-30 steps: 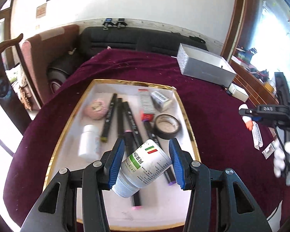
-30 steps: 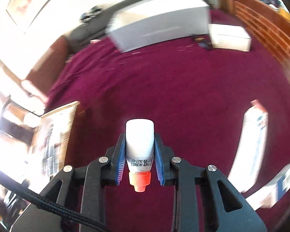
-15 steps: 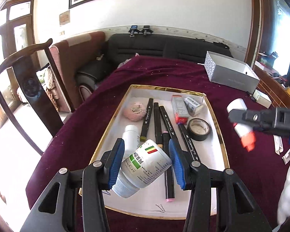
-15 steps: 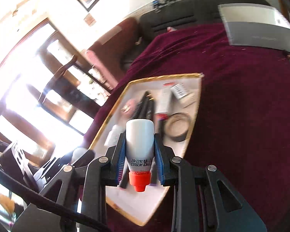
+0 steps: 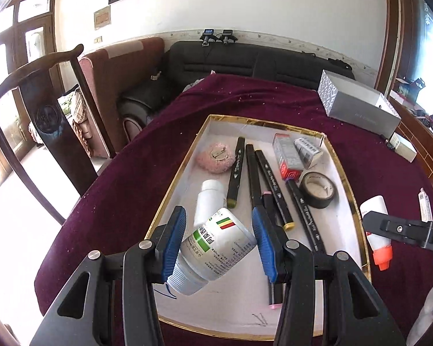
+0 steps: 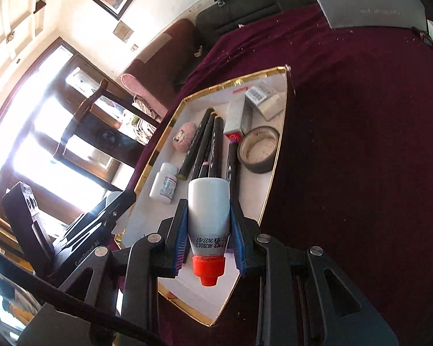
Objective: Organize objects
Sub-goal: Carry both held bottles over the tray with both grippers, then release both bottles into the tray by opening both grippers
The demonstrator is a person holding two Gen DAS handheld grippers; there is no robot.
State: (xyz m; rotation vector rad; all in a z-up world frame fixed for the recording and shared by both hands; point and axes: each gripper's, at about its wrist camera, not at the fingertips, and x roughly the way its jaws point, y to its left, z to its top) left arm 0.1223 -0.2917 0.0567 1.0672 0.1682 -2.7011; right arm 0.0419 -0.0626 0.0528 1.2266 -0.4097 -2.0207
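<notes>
Pinching a white pill bottle [image 5: 219,248] between its blue pads, the left gripper [image 5: 219,245] is hanging over the near end of a gold-rimmed tray [image 5: 347,173]; the bottle is lying tilted in the jaws, its cap toward the near left and its green-striped label facing up. The right gripper [image 6: 208,227] is clamping a white tube [image 6: 207,213] with an orange cap [image 6: 208,268] (cap pointing back toward the camera), and in the left view that tube [image 5: 375,225] is sitting over the tray's right rim. Inside the tray a second, smaller white bottle [image 5: 210,201] is lying just beyond the held one, with a pink puff [image 5: 215,158] farther back. Several black markers [image 5: 254,173] are lying lengthwise down the middle, a roll of dark tape [image 5: 317,190] is resting to their right, and two small boxes [image 5: 297,152] are sitting at the far right corner. The tray is resting on a maroon cloth [image 5: 130,178], where a grey box [image 5: 358,103] is standing at the far right.
</notes>
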